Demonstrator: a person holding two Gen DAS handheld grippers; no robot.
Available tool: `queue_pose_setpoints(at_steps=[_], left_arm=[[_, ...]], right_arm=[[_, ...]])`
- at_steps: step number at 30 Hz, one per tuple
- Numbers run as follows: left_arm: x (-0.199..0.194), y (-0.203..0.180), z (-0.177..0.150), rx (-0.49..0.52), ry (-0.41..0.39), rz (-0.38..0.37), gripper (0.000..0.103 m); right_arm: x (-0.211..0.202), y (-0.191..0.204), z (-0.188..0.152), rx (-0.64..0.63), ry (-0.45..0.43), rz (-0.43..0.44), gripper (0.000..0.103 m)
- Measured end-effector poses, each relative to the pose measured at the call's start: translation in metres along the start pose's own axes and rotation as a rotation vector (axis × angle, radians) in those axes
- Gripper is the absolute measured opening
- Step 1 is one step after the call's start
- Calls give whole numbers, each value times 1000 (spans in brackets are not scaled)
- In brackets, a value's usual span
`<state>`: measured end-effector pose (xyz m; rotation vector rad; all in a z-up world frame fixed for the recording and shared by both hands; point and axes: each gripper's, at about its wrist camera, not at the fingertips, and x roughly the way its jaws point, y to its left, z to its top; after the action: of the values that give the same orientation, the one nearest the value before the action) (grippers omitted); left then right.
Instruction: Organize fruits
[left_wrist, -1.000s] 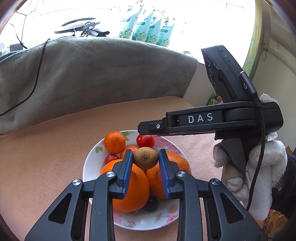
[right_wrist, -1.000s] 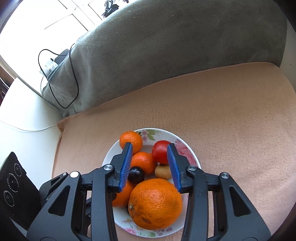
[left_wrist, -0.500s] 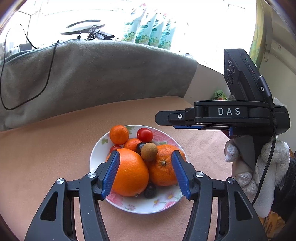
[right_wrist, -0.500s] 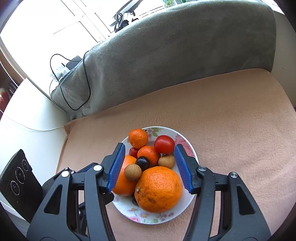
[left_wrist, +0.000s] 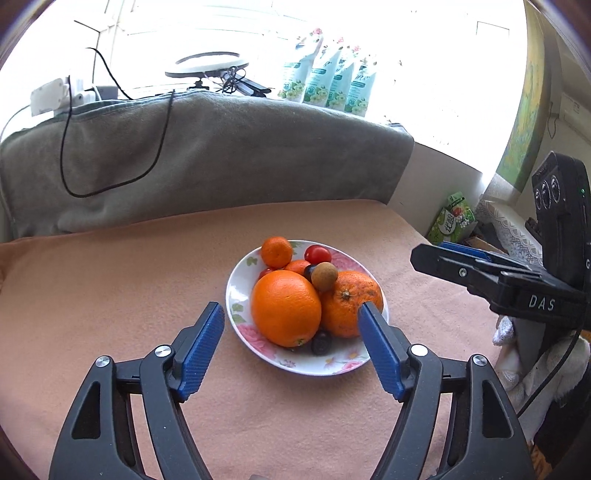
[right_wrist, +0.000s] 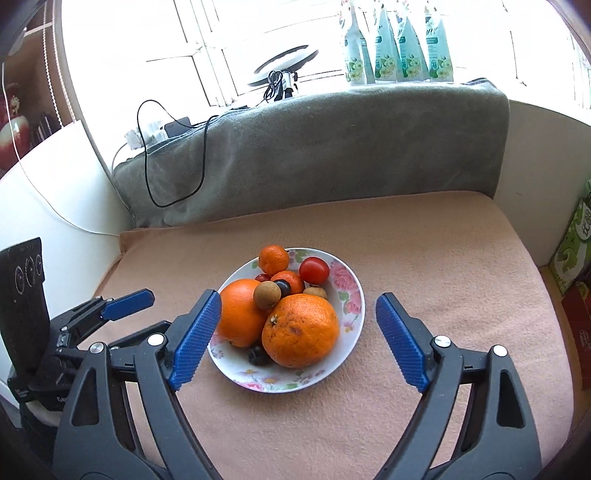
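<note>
Both my grippers, left (left_wrist: 291, 324) and right (right_wrist: 298, 313), fingers opening, hold nothing. Fruit all sits in the floral plate (right_wrist: 351, 291). Placing looks finished; next, clear away.

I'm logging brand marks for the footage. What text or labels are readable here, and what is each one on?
"DAS": white letters on the black right claw body.
Four pale green pouches on the windowsill: print too blurred to read.
Green carton beside the peach cloth: characters too small to read.
</note>
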<state>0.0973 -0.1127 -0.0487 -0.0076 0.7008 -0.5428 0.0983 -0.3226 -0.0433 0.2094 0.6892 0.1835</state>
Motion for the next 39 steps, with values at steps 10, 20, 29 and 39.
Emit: queue_pose_setpoints(at_steps=[10, 20, 29, 39], left_arm=[[-21, -9, -8, -5, -29, 124, 82], [-26, -7, -11, -7, -34, 173, 83], [-27, -8, -12, -5, -26, 177, 86], [-30, -5, -13, -9, -41, 174, 86]], right_arm=[[-31, 18, -23, -83, -79, -122, 94], [-38, 15, -33, -60, -82, -143, 94], [-34, 13, -34, -56, -71, -149, 94], [-31, 12, -37, -49, -62, -144, 94]])
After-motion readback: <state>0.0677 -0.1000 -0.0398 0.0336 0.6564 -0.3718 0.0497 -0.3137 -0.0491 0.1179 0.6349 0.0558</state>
